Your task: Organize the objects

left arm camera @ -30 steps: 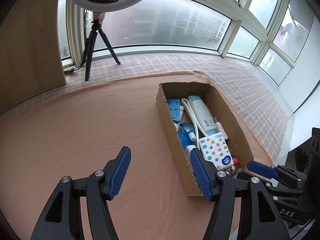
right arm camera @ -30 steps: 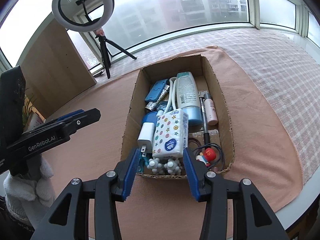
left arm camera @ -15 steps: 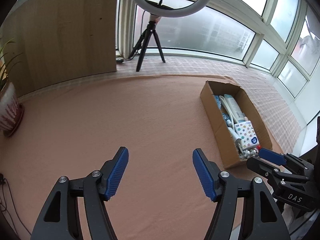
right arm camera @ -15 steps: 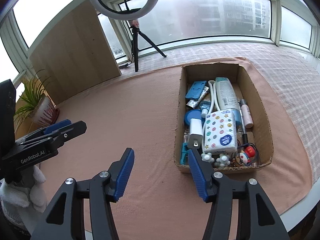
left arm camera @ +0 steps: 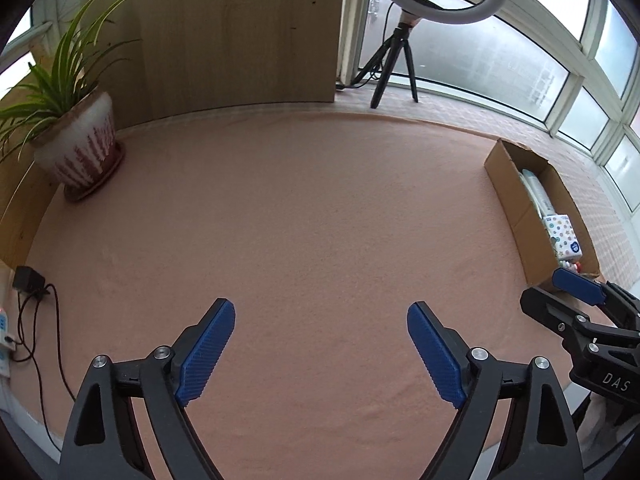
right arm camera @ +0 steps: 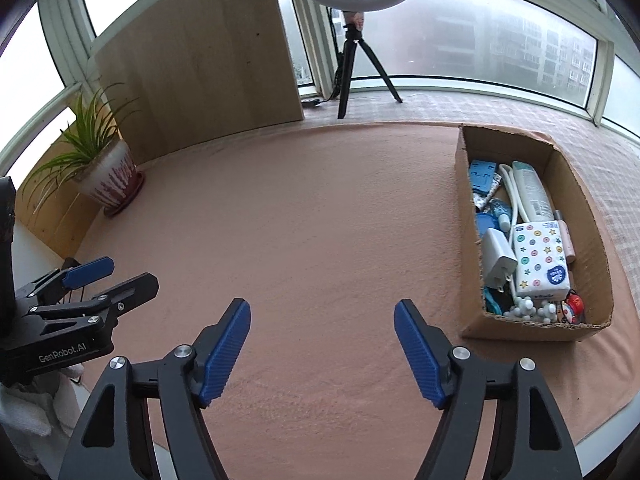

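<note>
Plainly, both grippers hang over bare pink cloth [right arm camera: 312,216] with nothing between their pads: the left gripper [left arm camera: 320,354] has its jaws spread wide and opening further, and the right gripper [right arm camera: 322,354] stands fairly wide and is opening too. What the task concerns sits in the cardboard box [right arm camera: 466,216], which lies at about two o'clock from the right gripper and, in the left wrist view, far out at three o'clock near the cloth's edge. Its long axis runs away from the person, roughly twelve to six. Inside lie a spotted tissue pack [right arm camera: 540,258], a white charger plug [right arm camera: 498,258] and a pale lotion bottle [right arm camera: 530,192], among smaller bits. I judge the right hand much the nearer for any reach into it
</note>
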`<act>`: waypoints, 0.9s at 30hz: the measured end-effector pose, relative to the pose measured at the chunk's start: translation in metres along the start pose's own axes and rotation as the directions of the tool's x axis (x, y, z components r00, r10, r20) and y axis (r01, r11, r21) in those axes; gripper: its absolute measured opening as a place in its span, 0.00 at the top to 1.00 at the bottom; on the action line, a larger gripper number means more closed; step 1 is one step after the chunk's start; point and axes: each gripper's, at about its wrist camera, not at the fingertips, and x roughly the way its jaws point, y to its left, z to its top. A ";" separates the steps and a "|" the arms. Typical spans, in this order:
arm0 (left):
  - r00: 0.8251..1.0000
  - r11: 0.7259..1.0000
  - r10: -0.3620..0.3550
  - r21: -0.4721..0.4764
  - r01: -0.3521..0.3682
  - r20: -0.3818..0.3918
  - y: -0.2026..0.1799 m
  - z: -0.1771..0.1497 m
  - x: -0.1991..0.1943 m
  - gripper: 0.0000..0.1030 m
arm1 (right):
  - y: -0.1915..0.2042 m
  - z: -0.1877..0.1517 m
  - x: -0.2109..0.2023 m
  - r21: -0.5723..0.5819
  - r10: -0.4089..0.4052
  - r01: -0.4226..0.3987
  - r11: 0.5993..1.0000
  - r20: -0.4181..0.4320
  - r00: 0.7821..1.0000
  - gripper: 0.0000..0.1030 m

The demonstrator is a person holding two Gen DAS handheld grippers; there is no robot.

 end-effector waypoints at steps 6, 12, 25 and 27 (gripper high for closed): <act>1.000 1.000 0.014 -0.018 -0.015 -0.009 0.020 -0.018 -0.005 0.11 | 0.019 -0.012 0.007 -0.012 -0.028 0.028 1.000 -0.010 1.000 0.31; 1.000 1.000 0.008 -0.020 -0.008 -0.020 0.027 -0.024 0.000 0.10 | 0.027 -0.020 0.007 0.000 -0.059 0.059 0.998 -0.002 0.998 0.31; 1.000 0.999 0.020 -0.028 -0.020 -0.011 0.038 -0.020 -0.004 0.10 | 0.043 -0.021 0.005 0.006 -0.075 0.075 0.997 0.033 0.997 0.31; 1.000 0.999 0.019 -0.029 -0.019 -0.013 0.038 -0.020 -0.003 0.10 | 0.046 -0.021 0.007 0.004 -0.074 0.074 0.997 0.030 0.997 0.31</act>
